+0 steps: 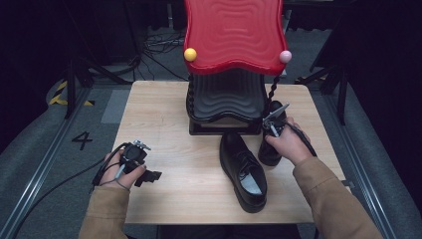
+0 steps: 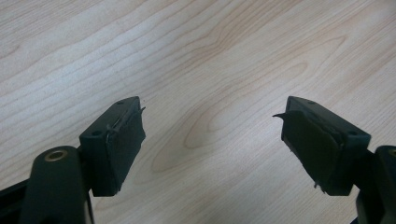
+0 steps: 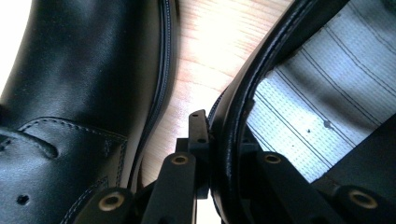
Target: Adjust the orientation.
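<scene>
Two black leather lace-up shoes stand on the wooden table [image 1: 159, 114]. The nearer shoe [image 1: 244, 169] lies right of centre, toe pointing away, its pale insole showing. The second shoe [image 1: 269, 155] stands just right of it, partly under my right hand. My right gripper [image 1: 272, 135] is shut on that shoe's rim. In the right gripper view its jaws [image 3: 224, 149] pinch the black collar, one outside and one inside over the striped insole [image 3: 317, 107], with the other shoe [image 3: 70, 93] at the left. My left gripper [image 1: 151, 176] rests open over bare wood [image 2: 212, 140].
A rack with a red wavy top panel [image 1: 234, 35] and a black wavy shelf [image 1: 226, 94] stands at the table's far middle, right behind the shoes. A yellow ball [image 1: 190, 54] and a pink ball [image 1: 285, 56] sit at its corners. Cables lie on the floor beyond.
</scene>
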